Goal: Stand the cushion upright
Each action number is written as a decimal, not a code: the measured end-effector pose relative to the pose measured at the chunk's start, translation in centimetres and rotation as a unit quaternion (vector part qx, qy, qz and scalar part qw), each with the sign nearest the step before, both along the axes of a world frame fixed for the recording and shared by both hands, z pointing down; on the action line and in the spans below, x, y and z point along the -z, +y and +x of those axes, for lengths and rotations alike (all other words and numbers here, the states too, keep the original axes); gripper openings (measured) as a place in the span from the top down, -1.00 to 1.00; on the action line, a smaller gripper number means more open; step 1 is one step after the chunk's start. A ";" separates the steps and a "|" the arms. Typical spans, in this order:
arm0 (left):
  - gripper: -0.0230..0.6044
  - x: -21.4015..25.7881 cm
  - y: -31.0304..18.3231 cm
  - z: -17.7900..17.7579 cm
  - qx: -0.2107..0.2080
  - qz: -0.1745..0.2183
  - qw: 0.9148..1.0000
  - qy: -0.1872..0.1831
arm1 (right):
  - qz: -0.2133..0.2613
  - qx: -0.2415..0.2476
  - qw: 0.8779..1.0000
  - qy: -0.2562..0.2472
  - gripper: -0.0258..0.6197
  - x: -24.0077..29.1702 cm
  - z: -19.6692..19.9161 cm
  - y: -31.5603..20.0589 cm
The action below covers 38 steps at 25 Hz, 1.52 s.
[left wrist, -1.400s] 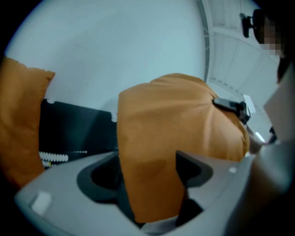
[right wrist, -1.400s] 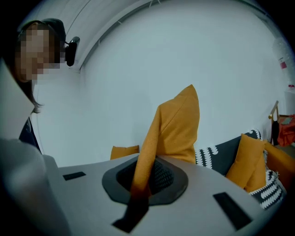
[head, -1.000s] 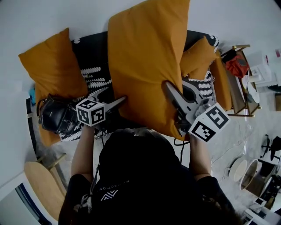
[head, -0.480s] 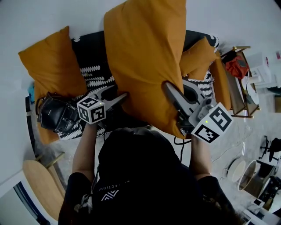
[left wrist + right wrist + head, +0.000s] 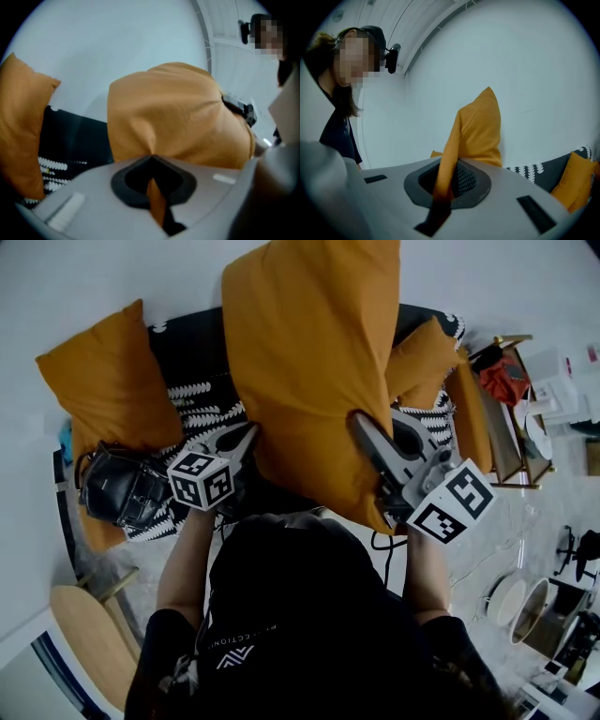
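Pinching the big orange cushion from both sides. The left gripper has just closed its jaws on a fold of fabric at the cushion's left edge. The right gripper is clamped tight on the right edge. The cushion is held upright over the black patterned sofa. A black handbag and a smaller orange cushion lie to the left, with the white wall behind.

- On the person's black shirt we can read a pale line of print only in part: "ECTION", with a small chevron logo under it.
- The left cube, on the left gripper, and the right cube, on the right gripper, carry black-and-white square markers.
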<state>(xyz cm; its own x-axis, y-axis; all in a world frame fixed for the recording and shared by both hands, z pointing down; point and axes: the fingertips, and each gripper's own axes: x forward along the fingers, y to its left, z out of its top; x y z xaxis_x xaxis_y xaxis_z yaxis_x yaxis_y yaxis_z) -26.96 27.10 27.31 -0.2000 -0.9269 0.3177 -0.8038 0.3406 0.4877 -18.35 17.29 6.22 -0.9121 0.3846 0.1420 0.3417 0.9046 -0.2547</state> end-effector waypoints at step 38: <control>0.91 9.0 16.7 -11.5 0.291 0.085 0.949 -0.091 | 0.028 0.062 0.995 -0.078 0.89 0.4 -11.6 6.8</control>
<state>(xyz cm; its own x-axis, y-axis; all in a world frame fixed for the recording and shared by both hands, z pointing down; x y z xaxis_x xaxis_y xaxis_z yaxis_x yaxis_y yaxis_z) -38.47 43.76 18.28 -0.7306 -0.6775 0.0850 -0.5802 0.6815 0.4460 -29.99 24.08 5.84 -0.8706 0.4912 0.0272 0.4831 0.8641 -0.1411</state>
